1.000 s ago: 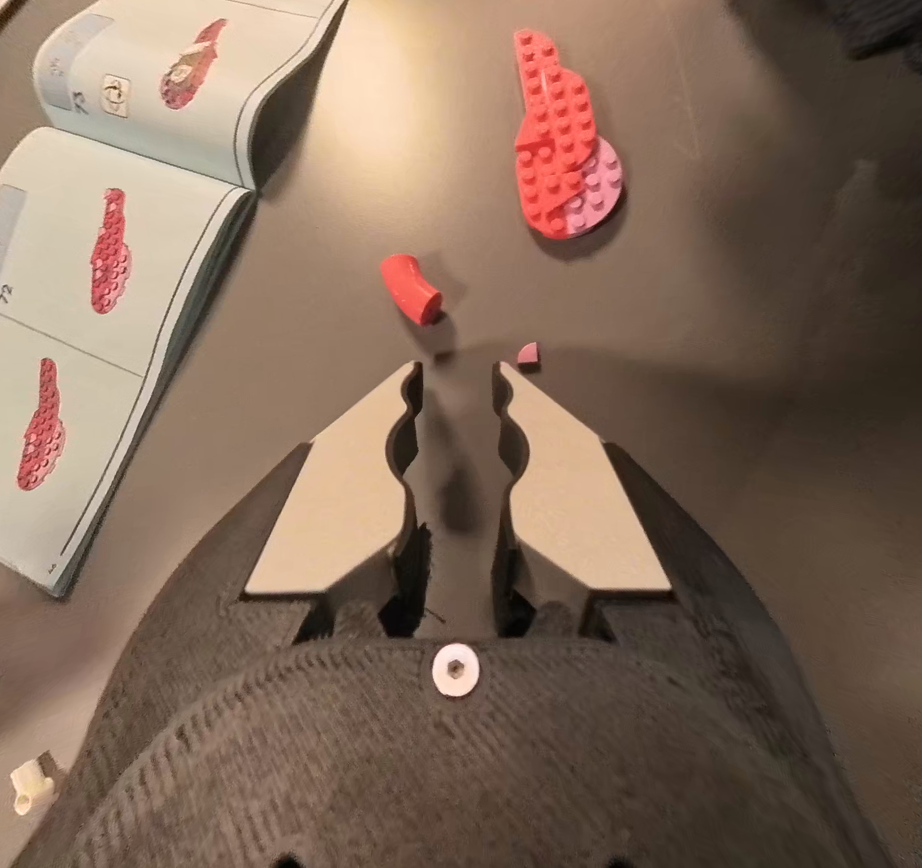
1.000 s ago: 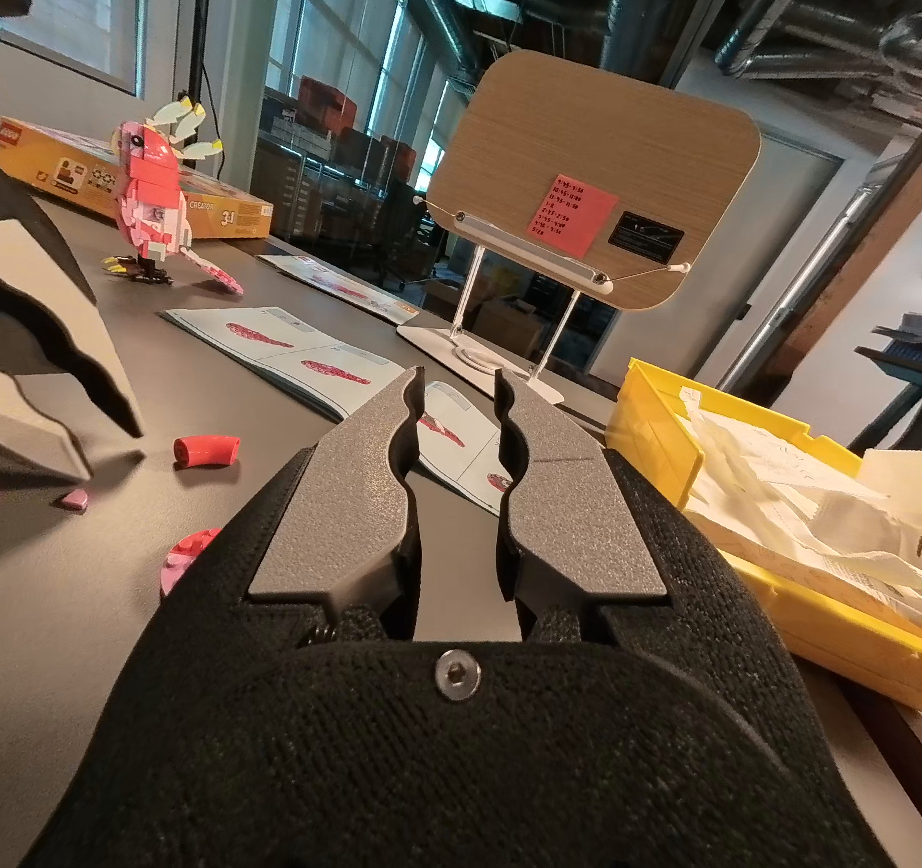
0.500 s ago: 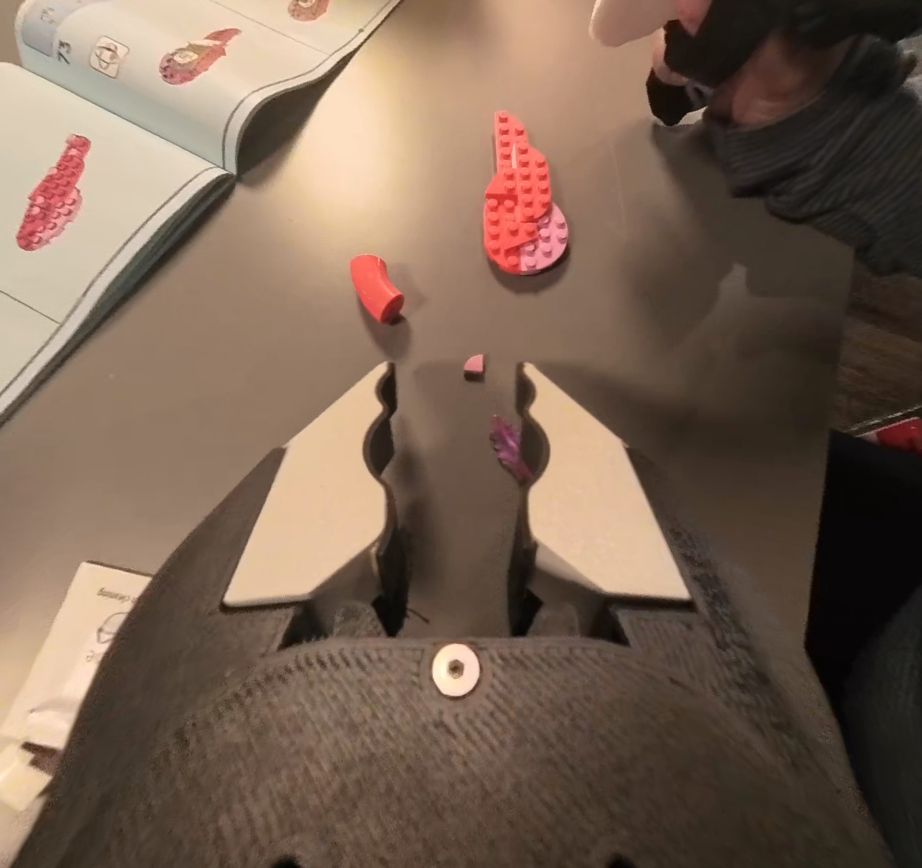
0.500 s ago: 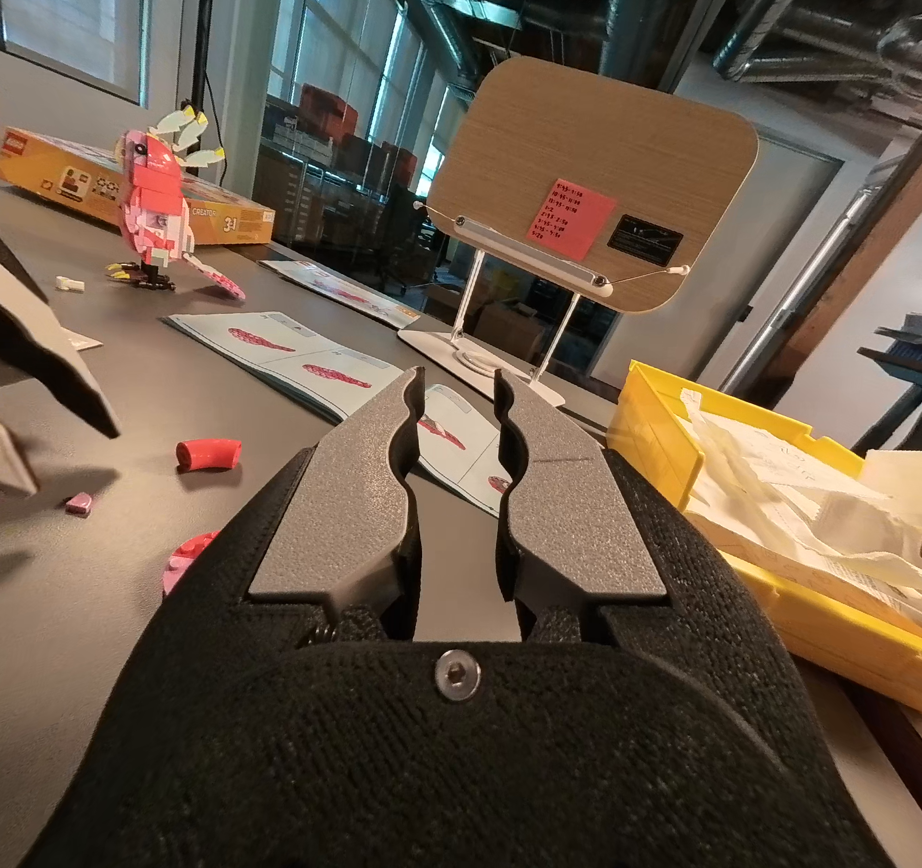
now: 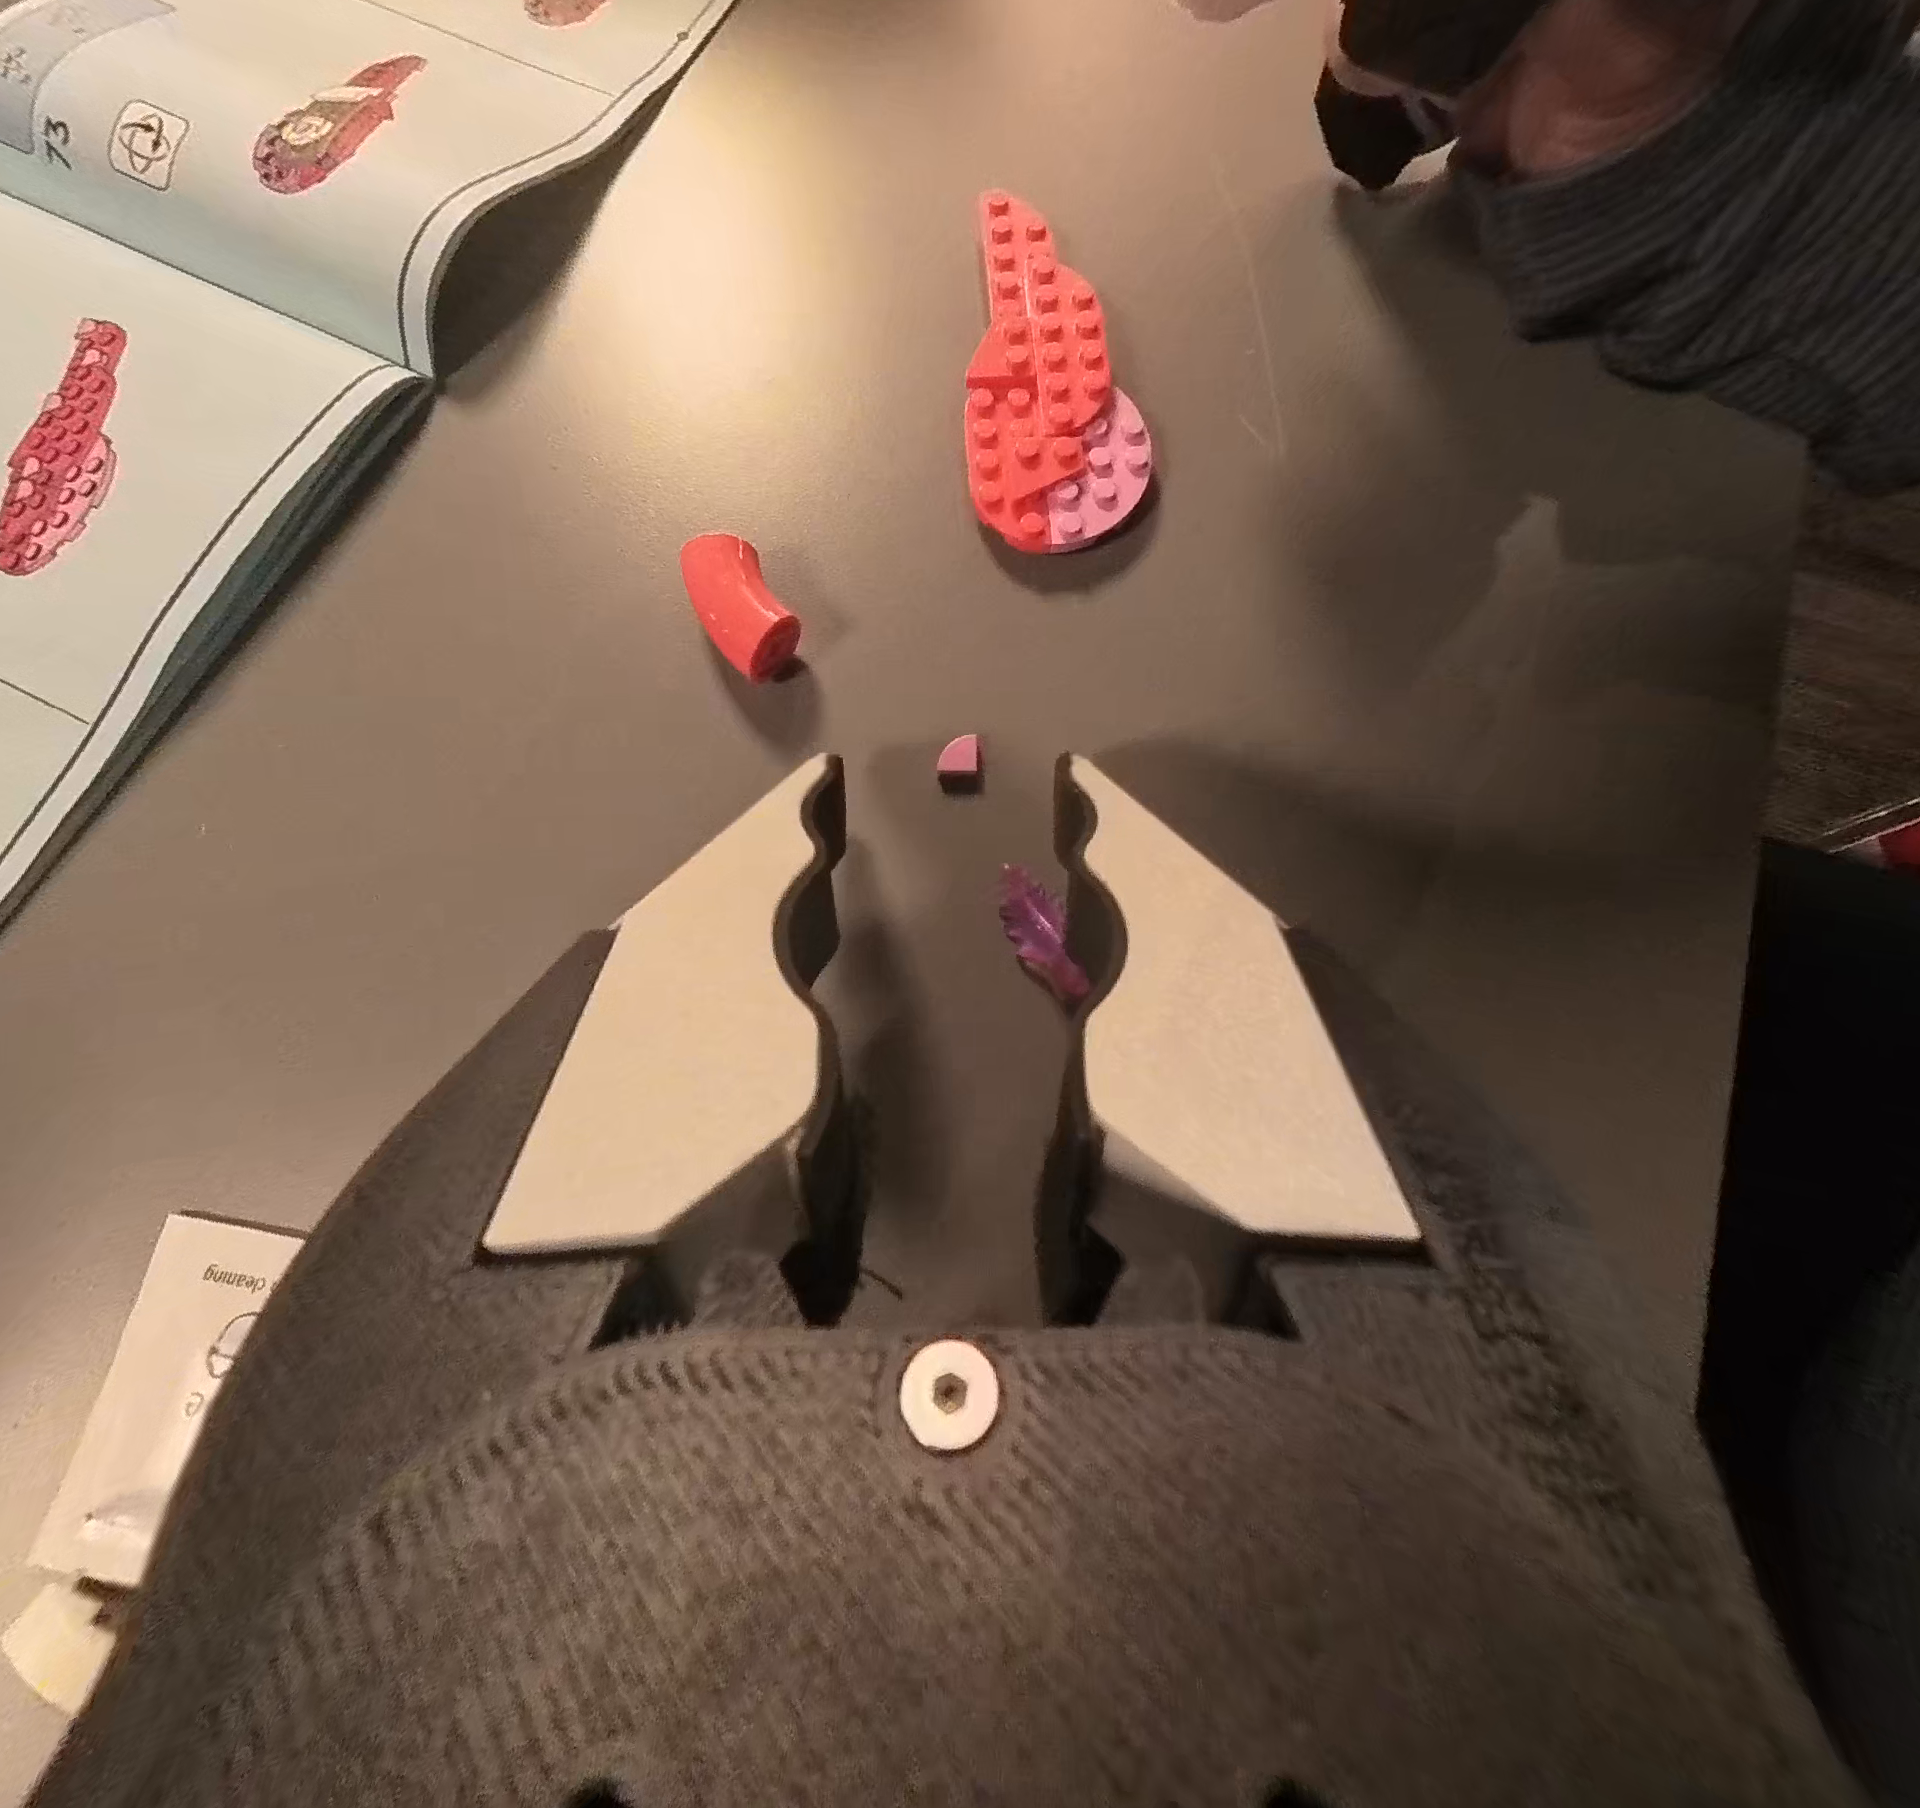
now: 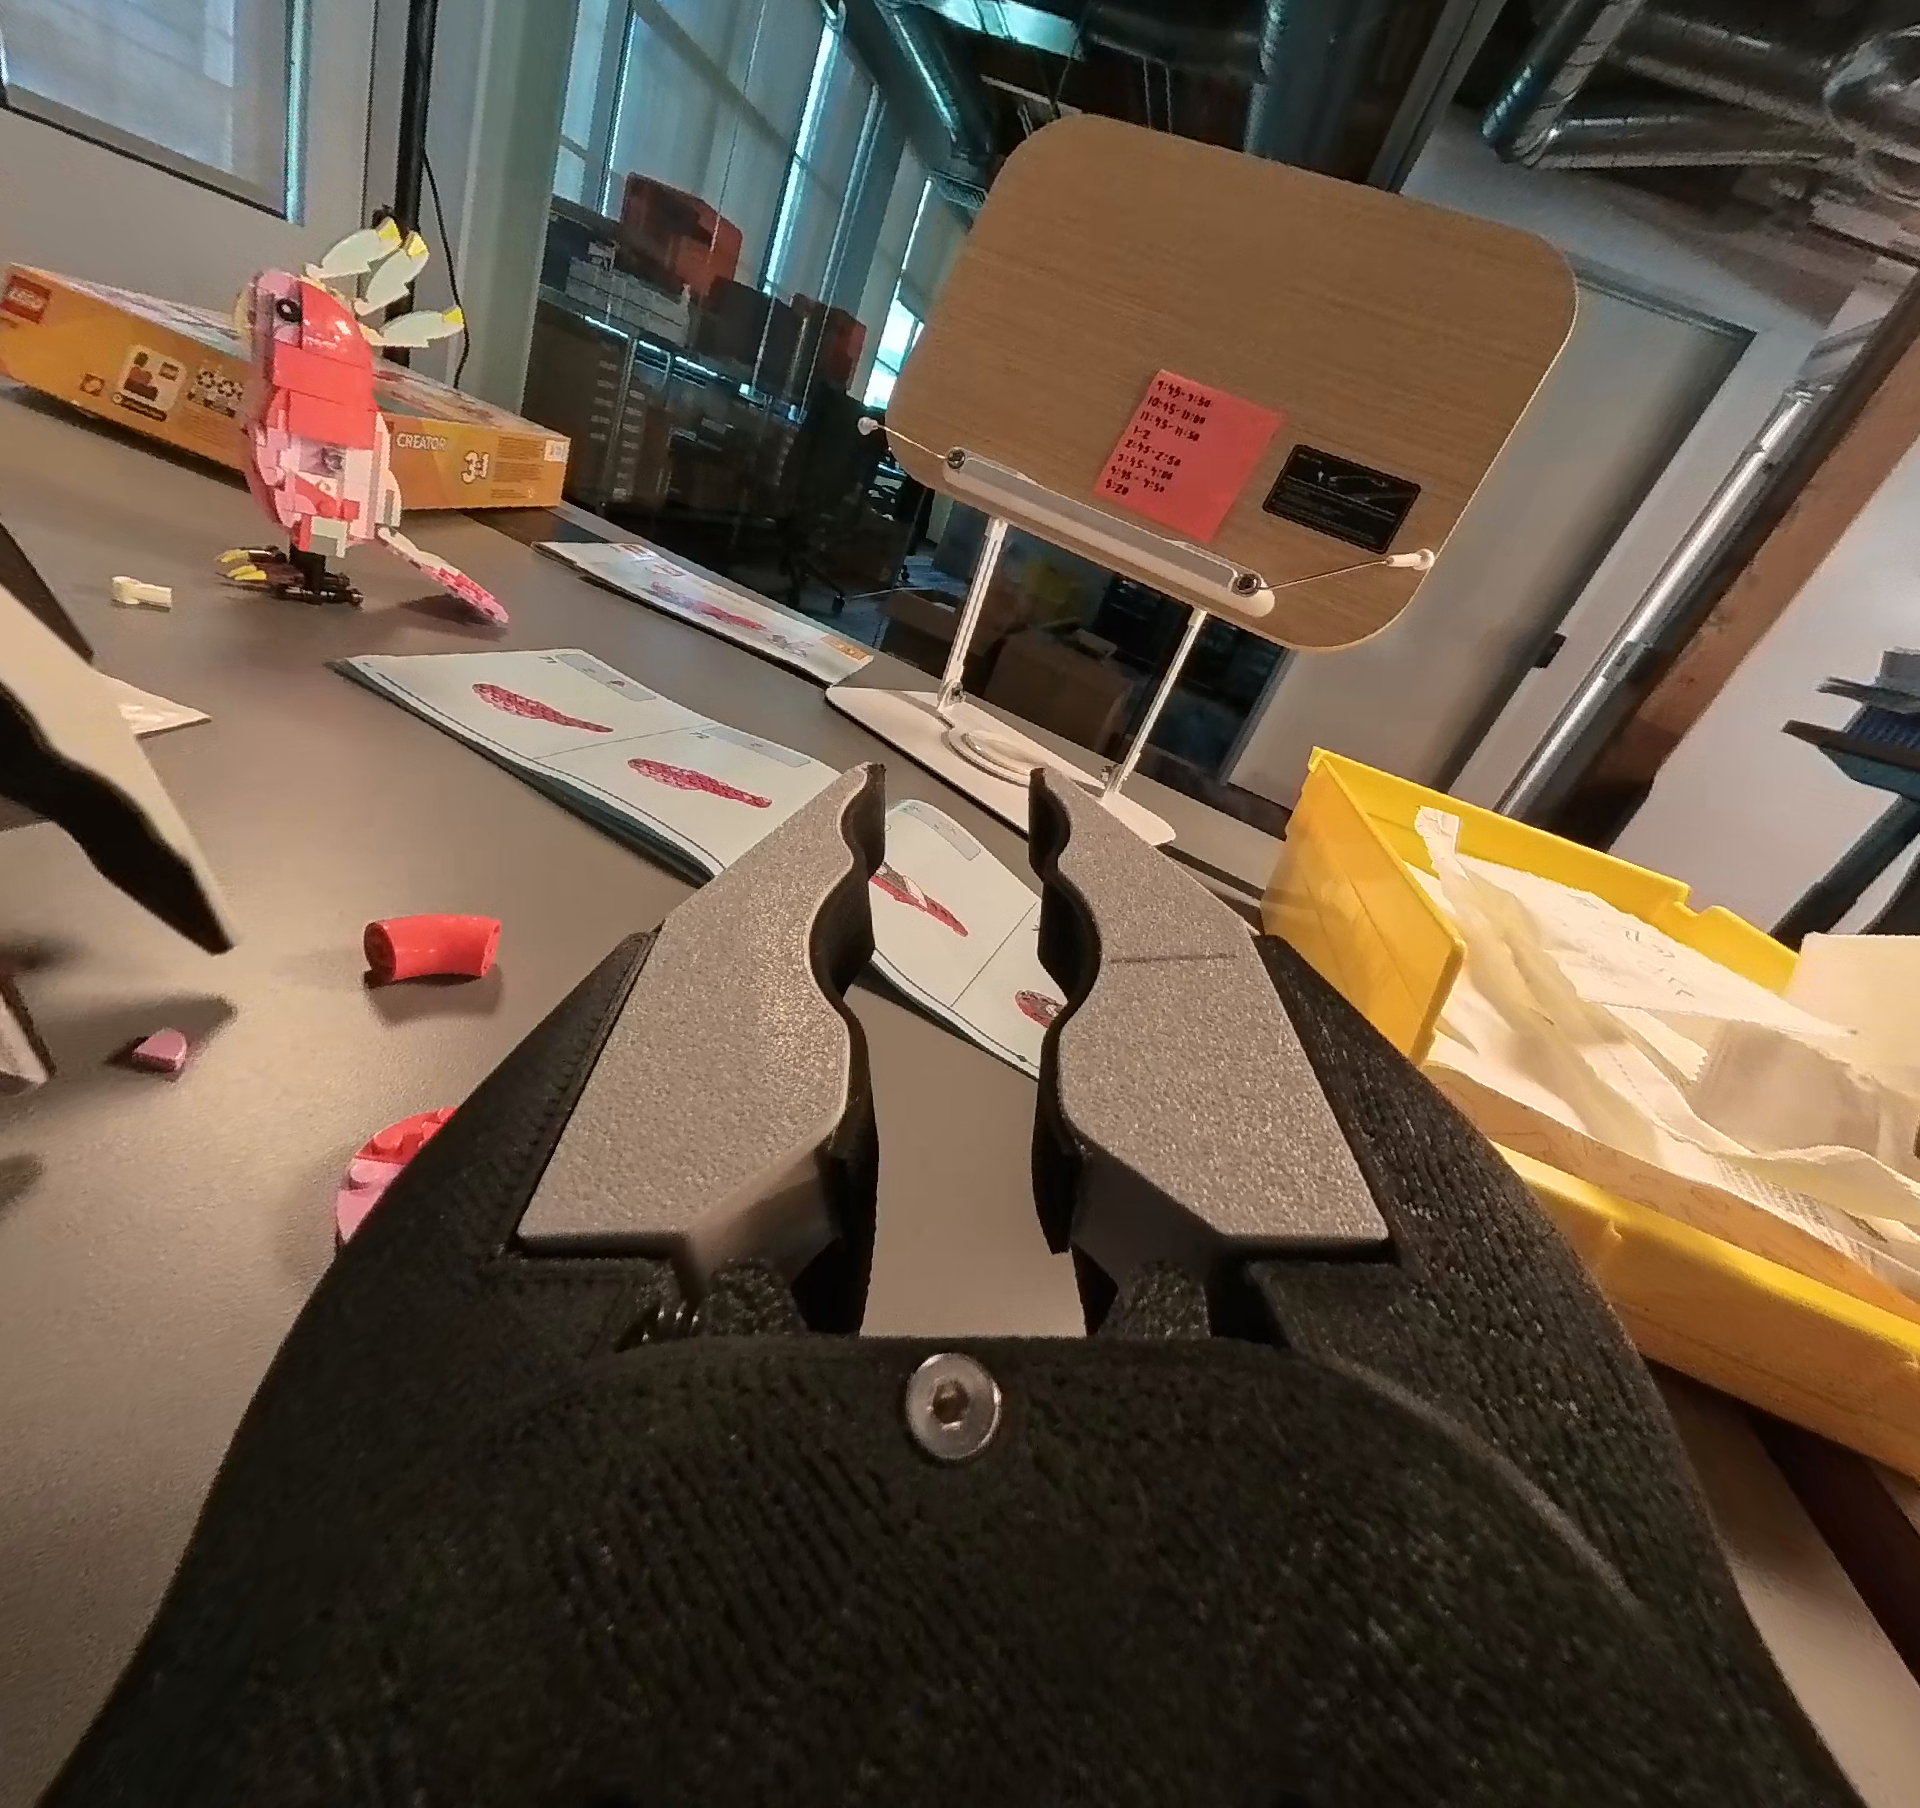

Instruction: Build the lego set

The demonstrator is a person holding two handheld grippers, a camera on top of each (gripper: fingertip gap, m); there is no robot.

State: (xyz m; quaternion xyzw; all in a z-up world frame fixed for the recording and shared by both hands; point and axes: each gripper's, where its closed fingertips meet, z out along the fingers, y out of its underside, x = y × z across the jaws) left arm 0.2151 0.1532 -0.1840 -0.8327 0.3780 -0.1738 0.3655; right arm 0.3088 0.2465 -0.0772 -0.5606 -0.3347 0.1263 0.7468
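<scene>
My left gripper (image 5: 945,771) is open and hovers low over the dark table (image 5: 520,823). A small pink quarter-round tile (image 5: 958,759) lies on the table between its fingertips, touched by neither. A purple feather piece (image 5: 1039,927) lies on the table by the right finger. A red curved tube (image 5: 740,605) lies ahead to the left, and a red and pink studded wing plate (image 5: 1049,376) farther ahead. My right gripper (image 6: 956,779) is open and empty above the table. Its view shows the left finger (image 6: 114,823), the tile (image 6: 163,1049), the tube (image 6: 431,946) and the wing plate (image 6: 379,1166).
An open instruction booklet (image 5: 208,252) lies at the left. A white packet (image 5: 177,1363) lies near left. A person's hand and sleeve (image 5: 1662,148) are at the far right. A brick bird model (image 6: 312,428), an orange box (image 6: 125,376), a wooden book stand (image 6: 1226,387) and a yellow bin of papers (image 6: 1371,885) stand around. Across from one pair of fingers to the other is roughly 15 cm.
My left gripper has drawn back and its jaws stand wider than a second ago; the pink tile now lies between the tips and the purple feather has come into view. The right gripper has not moved.
</scene>
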